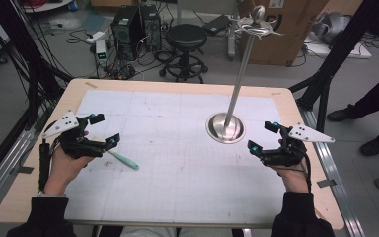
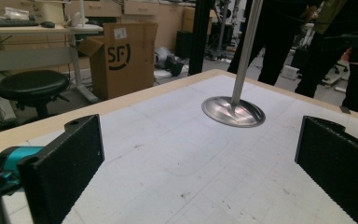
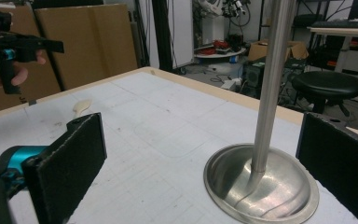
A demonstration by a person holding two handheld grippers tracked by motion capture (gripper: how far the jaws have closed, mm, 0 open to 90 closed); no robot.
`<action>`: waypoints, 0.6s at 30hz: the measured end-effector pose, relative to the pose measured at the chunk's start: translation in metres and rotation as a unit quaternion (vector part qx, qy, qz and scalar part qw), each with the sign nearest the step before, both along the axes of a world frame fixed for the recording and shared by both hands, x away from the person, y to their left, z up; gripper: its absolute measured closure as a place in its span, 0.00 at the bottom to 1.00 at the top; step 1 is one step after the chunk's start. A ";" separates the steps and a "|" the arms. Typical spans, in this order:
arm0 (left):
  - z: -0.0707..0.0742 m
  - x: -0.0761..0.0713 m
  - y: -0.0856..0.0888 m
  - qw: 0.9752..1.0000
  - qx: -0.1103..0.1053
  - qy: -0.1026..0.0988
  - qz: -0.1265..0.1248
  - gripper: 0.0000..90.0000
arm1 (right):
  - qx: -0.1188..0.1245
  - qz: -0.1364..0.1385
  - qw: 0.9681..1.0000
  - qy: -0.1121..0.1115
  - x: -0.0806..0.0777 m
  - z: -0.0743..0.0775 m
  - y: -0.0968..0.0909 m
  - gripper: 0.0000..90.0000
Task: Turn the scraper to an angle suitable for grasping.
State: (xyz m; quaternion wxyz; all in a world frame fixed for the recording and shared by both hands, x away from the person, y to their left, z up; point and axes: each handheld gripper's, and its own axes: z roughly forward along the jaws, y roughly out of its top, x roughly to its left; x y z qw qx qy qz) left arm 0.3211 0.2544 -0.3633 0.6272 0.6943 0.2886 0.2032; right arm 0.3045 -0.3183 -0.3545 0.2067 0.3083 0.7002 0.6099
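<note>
A steel stand has its round base (image 1: pixel 225 128) on the white gridded mat (image 1: pixel 177 163), right of centre. Its pole rises to a hooked top (image 1: pixel 258 22). A teal-handled utensil (image 1: pixel 124 160) lies on the mat at the left; its pale head (image 3: pixel 81 107) appears in the right gripper view. My left gripper (image 1: pixel 106 130) hovers open just above and left of that utensil, with nothing between its jaws (image 2: pixel 200 172). My right gripper (image 1: pixel 262 136) is open and empty just right of the base (image 3: pixel 261 186), which lies ahead between its jaws (image 3: pixel 200 140).
Behind the table stand a black stool (image 1: pixel 186 37), computer towers (image 1: pixel 128 24) with tangled cables, and cardboard boxes (image 1: pixel 281 39). A person's shoes (image 1: pixel 340 114) are on the floor at the right. Black frame posts flank both sides of the table.
</note>
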 end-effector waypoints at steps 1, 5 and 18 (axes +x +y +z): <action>-0.001 -0.001 0.000 1.000 0.004 -0.003 0.000 0.02 | 0.000 0.001 1.000 0.002 0.000 0.000 0.000 0.01; -0.001 -0.002 0.001 1.000 0.004 -0.006 0.004 0.02 | -0.005 0.005 1.000 0.005 0.002 -0.001 0.003 0.01; -0.003 -0.006 0.001 0.999 0.035 -0.012 0.010 0.25 | -0.005 0.008 1.000 0.004 0.004 -0.002 0.003 0.01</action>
